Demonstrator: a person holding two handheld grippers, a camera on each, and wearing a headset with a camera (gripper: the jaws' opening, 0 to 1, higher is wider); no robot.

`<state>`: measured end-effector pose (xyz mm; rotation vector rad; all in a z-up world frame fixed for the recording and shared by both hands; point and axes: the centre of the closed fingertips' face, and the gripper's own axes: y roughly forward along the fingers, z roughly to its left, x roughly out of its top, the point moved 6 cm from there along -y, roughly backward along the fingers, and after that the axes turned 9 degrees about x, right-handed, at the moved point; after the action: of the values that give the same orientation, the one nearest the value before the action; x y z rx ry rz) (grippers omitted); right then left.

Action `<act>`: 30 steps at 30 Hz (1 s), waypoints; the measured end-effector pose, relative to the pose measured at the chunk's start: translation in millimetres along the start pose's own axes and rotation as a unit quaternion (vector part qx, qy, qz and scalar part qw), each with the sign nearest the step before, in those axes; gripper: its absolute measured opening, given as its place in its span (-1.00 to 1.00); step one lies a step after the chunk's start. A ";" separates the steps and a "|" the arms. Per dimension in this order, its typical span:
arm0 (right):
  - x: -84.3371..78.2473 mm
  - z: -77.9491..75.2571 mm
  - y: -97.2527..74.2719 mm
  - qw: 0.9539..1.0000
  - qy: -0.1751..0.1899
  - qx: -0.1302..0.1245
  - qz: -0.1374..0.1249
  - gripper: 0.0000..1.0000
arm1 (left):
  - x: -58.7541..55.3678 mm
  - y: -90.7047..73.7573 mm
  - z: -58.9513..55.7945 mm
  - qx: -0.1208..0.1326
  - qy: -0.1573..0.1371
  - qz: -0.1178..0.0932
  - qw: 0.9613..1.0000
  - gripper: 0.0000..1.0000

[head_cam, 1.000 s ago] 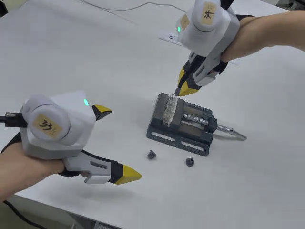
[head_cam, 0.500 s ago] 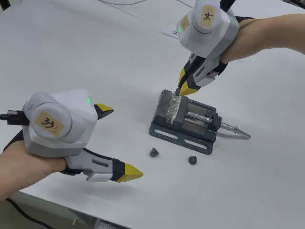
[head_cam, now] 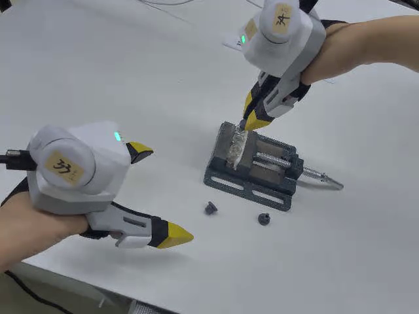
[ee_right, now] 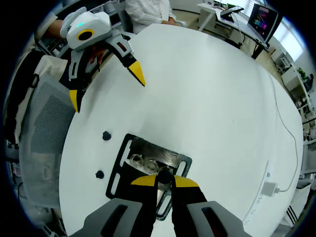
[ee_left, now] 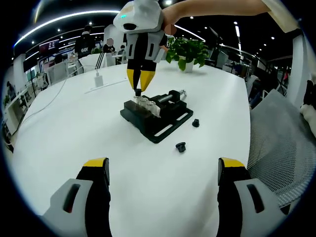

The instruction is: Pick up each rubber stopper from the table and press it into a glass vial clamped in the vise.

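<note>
One small dark rubber stopper (ee_right: 165, 174) pinched in the right gripper (head_cam: 247, 124), two more on the table.
The right gripper's fingers are drawn narrow on that stopper, at the end of the row of clear glass vials (head_cam: 234, 149) clamped upright in the single dark grey metal vise (head_cam: 252, 171). Two open vial mouths show beside it in the right gripper view; whether the stopper touches glass I cannot tell. A second stopper (head_cam: 210, 209) and a third stopper (head_cam: 264, 219) lie apart on the white table (head_cam: 131, 65), near the vise's front edge. The left gripper (head_cam: 160, 193) hovers well apart, fingers spread wide, holding nothing.
</note>
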<state>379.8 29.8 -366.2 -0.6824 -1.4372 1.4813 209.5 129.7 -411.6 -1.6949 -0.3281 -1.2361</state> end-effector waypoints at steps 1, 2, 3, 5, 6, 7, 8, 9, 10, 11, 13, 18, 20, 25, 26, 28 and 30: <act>0.7 0.4 -0.6 1.000 0.001 0.001 -0.002 -0.89 | -0.2 -0.1 -0.3 -0.001 0.000 0.001 1.000 0.79; 1.1 0.4 -0.9 1.000 0.001 0.000 -0.003 -0.89 | -0.1 -0.1 -0.5 -0.002 -0.001 0.001 1.000 0.79; 1.4 0.2 -1.3 1.000 0.000 -0.002 -0.003 -0.89 | 0.1 0.0 -0.5 -0.001 -0.001 0.000 1.000 0.79; 1.9 1.2 -1.8 1.000 0.002 0.000 -0.003 -0.89 | 0.3 0.3 -1.1 -0.003 -0.001 0.000 1.000 0.78; 1.5 0.8 -1.5 1.000 0.000 -0.001 -0.002 -0.89 | 0.4 0.5 -1.2 -0.003 -0.002 0.000 1.000 0.78; 1.2 0.6 -1.1 1.000 0.000 -0.001 -0.001 -0.89 | 0.1 0.7 -1.4 -0.003 -0.002 0.001 1.000 0.78; 0.4 -0.4 0.5 1.000 0.002 0.000 0.000 -0.89 | 0.1 0.8 -1.6 -0.004 -0.001 0.001 1.000 0.77; 0.1 -0.8 1.4 1.000 0.002 0.000 0.000 -0.89 | 0.0 0.9 -1.6 -0.004 -0.001 0.000 1.000 0.77; -0.1 -0.1 0.7 1.000 0.001 -0.001 0.002 -0.89 | -0.2 1.0 -1.5 -0.003 -0.002 0.001 1.000 0.77; 1.0 0.1 -0.1 1.000 0.001 0.000 -0.001 -0.89 | -0.7 1.0 -1.5 -0.004 -0.002 0.002 1.000 0.77; 0.5 -1.4 1.4 1.000 0.000 0.000 0.002 -0.89 | -1.7 1.3 -1.1 -0.004 -0.003 0.003 1.000 0.76; 0.6 -2.1 2.4 1.000 -0.001 0.001 0.009 -0.89 | -2.8 2.2 -1.4 -0.006 -0.003 0.004 1.000 0.76; 1.2 -2.4 2.6 1.000 0.004 0.001 0.011 -0.89 | -2.7 3.0 -1.1 -0.006 -0.003 0.004 1.000 0.76; 3.1 -3.1 3.1 0.999 0.038 0.004 0.016 -0.89 | -1.7 5.4 -1.6 -0.008 -0.003 0.002 1.000 0.76; 4.2 -3.9 3.7 0.999 0.041 0.005 0.018 -0.90 | -1.3 6.3 -1.7 -0.009 -0.002 0.001 1.000 0.76; 4.9 -4.8 4.6 0.998 0.057 0.006 0.019 -0.90 | -0.9 7.3 -2.0 -0.011 -0.002 0.001 1.000 0.76; 4.7 -6.2 4.9 0.998 0.065 0.007 0.018 -0.90 | -0.4 8.2 -2.3 -0.012 -0.002 0.001 1.000 0.76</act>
<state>382.1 37.3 -370.9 -0.7849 -1.3194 1.4461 213.5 123.9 -416.4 -1.7178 -0.3159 -1.2393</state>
